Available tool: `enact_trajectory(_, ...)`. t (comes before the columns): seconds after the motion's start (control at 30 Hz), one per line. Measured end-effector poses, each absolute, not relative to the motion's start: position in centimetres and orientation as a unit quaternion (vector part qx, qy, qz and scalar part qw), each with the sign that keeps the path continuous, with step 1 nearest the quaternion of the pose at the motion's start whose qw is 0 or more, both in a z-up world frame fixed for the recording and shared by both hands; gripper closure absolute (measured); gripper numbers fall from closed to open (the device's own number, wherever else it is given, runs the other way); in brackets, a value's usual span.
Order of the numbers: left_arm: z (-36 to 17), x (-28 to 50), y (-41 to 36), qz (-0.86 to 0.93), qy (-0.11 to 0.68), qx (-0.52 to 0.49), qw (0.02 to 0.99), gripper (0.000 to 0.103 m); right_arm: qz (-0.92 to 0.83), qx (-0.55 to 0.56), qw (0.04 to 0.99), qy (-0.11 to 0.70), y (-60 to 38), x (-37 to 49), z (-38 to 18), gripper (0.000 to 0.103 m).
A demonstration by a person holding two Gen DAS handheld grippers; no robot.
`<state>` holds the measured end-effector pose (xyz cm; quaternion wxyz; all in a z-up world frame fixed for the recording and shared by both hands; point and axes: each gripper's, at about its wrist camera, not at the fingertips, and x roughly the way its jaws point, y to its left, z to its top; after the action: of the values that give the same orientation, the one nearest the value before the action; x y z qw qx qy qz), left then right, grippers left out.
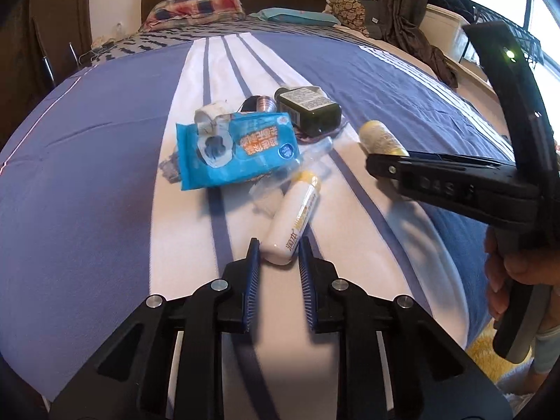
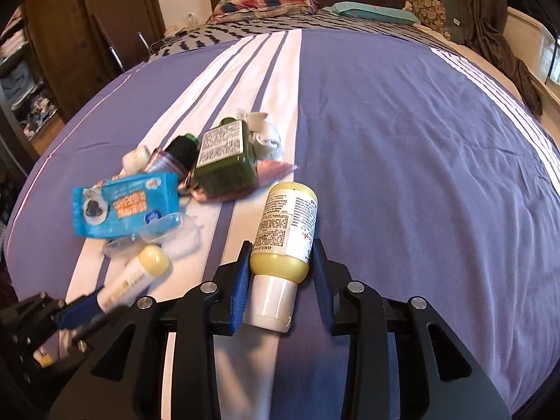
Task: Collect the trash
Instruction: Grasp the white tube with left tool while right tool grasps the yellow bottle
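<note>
I'm early in this job: nothing on the bed (image 2: 402, 112) has been cleared off yet, and no bin or bag shows in either view, so I can't say where the trash is meant to go. Taking the blue wipes pack (image 1: 238, 150) as my landmark, the dark green bottle (image 1: 309, 108) lies just beyond it toward the headboard, with a small dark capped item and some crumpled white paper near it; those stay untouched, as does the clear plastic wrapper (image 2: 164, 231) tucked against the pack's near edge. The yellow lotion bottle (image 2: 285, 231) sits nearer me and right of the pack, and my right gripper (image 2: 283, 262) has its blue pads pressed on both sides of it, just above the white cap. The slim white tube (image 1: 292, 218) lies just in front of the pack, its near end between the pads of my left gripper (image 1: 278, 248); I judge that a grip, though contact on the left pad is hard to confirm. Two pieces in hand, at least four left.
</note>
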<state>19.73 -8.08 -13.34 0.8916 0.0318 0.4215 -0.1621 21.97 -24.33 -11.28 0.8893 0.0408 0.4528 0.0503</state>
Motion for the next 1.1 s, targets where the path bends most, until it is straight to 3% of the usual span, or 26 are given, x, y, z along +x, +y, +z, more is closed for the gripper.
enact_trajectory(1.1, -13.3, 3.3, -2.6, -0.162, 0.407, 0.032, 0.898, 0.084, 0.106, 0.036, 0.894, 0.434, -20.2, 3.5, -12.0, 0.069)
